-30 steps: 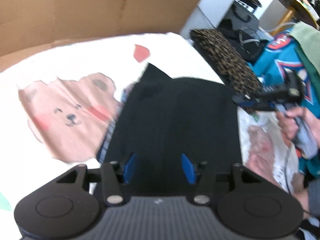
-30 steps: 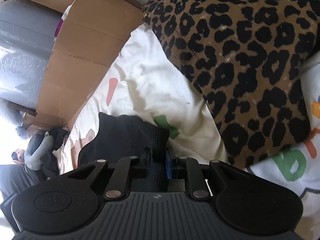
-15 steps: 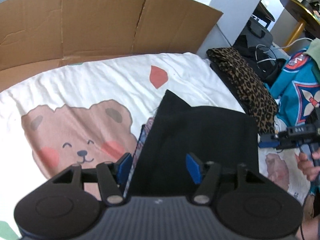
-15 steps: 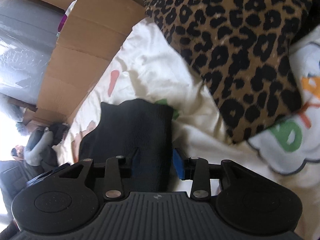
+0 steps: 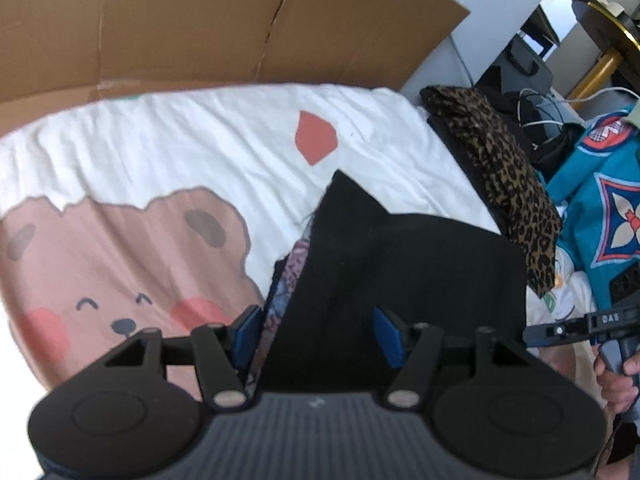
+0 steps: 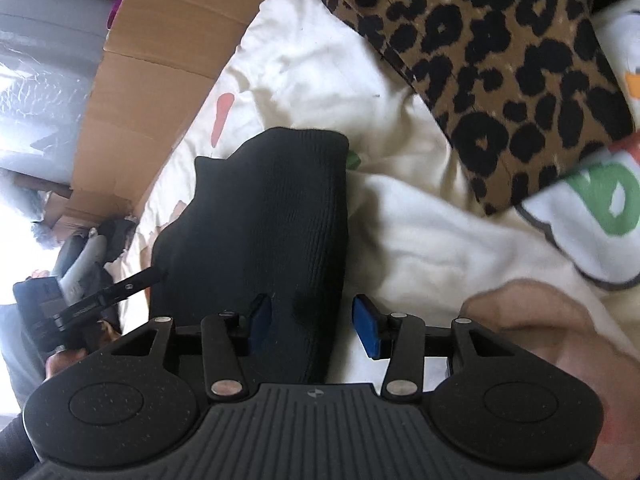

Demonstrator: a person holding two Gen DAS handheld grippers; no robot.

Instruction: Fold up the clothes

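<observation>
Closest in, the left gripper [image 5: 316, 334] hangs over the near edge of the black garment [image 5: 400, 272], its blue pads spread apart and closing a touch, cloth lying between them but neither pad pressing on it; no grip there. Over on the other side, the right gripper [image 6: 314, 328] is letting its jaws swing wider, the black knit under its left pad and bare sheet under the right one; nothing pinched, the cloth lying loose. The garment itself sits folded in a dark slab on the white bear-print sheet [image 5: 200, 152], a patterned lining [image 5: 288, 276] peeking out along its left edge and one pointed corner sticking up at the far end; that looks like a fold just laid down, with tidying left to do. The risk from here, as I judge it: a pad drags on the knit as the hands pull clear and the top layer slides, opening the fold; the loose lining could also catch a pad and be pulled out further. Just past the garment lies the leopard-print fabric [image 6: 500, 60], near enough on the right that a wide sweep could snag it. Farthest off, a cardboard wall [image 5: 200, 20] stands along the sheet's far edge.
</observation>
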